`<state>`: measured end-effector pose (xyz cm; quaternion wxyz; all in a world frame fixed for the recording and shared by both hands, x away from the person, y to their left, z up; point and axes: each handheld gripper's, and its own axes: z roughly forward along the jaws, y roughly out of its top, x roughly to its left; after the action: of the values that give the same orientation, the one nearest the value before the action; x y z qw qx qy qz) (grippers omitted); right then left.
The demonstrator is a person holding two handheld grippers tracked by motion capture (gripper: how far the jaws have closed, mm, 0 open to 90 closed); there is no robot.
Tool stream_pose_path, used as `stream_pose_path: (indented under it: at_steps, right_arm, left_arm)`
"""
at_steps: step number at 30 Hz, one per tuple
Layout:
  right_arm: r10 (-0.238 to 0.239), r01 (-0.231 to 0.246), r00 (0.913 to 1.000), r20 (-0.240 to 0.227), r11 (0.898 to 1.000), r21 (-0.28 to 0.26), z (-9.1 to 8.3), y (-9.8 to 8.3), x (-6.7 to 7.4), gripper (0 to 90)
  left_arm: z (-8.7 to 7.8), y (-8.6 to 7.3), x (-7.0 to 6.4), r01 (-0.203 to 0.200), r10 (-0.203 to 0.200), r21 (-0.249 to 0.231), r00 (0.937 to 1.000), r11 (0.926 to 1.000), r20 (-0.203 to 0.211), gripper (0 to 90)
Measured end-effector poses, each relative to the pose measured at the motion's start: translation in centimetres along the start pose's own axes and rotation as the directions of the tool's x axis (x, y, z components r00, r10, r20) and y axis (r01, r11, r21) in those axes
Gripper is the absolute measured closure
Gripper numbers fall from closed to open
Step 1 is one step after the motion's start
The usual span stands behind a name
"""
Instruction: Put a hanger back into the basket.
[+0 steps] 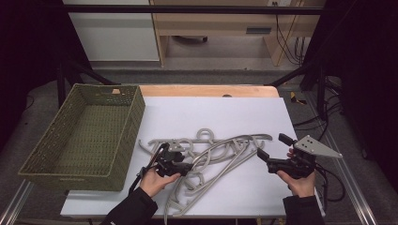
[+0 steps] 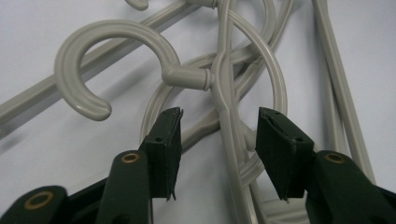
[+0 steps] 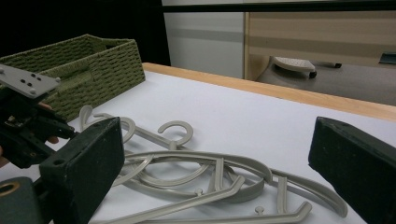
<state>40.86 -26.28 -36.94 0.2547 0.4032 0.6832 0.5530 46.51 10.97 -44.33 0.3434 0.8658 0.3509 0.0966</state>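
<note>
White sheet (image 1: pixel 220 117) covers the tabletop, with a strip of bare wood (image 1: pixel 206 90) showing along its far edge. Beyond that: grey floor, a pale cabinet (image 1: pixel 112 33) and a wooden desk (image 1: pixel 225 23), with cables hanging at the right. A green woven basket (image 1: pixel 82 136) sits on the left side of the table.

In the middle of the sheet lies a tangle of grey plastic hangers (image 1: pixel 211 154). The left gripper (image 2: pixel 219 140) is right down over that pile, its jaws part-way apart with 1 hanger's neck, just below the hook (image 2: pixel 107 60), between them; the pads are not pressing it. The right gripper (image 1: pixel 274 150) sits just right of the pile, jaws spread wide, nothing between them.
</note>
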Motion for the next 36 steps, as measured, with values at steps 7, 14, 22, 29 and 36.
stream_pose_path:
  at_steps: [7,14,22,29,36]
  right_arm:
    - [-0.003,0.003,1.0000,0.001,1.000,0.002,0.1,0.0,0.0,3.7]
    - [-0.006,0.006,1.0000,-0.001,1.000,0.009,0.2,-0.1,0.0,3.7]
    - [-0.013,0.013,0.9999,-0.004,1.000,0.018,0.2,-0.1,0.0,3.8]
    - [-0.013,0.013,0.9999,-0.004,1.000,0.016,0.2,-0.1,0.0,3.8]
    - [-0.013,0.014,0.9999,-0.005,1.000,0.018,0.2,-0.1,0.0,4.0]
  left_arm:
    - [1.2,0.1,0.0,0.014,-0.014,0.024,0.9999,0.9996,-0.007,60.8]
    - [1.3,0.2,0.3,0.037,-0.039,0.042,0.9978,0.9984,0.054,73.5]
    - [1.0,0.2,0.2,0.039,-0.040,0.034,0.9989,0.9987,0.025,79.7]
    - [-0.2,0.4,0.2,0.045,-0.044,-0.024,0.9990,0.9987,0.004,81.9]
    - [0.2,0.3,-0.3,0.021,-0.021,-0.012,0.9993,0.9997,-0.032,82.1]
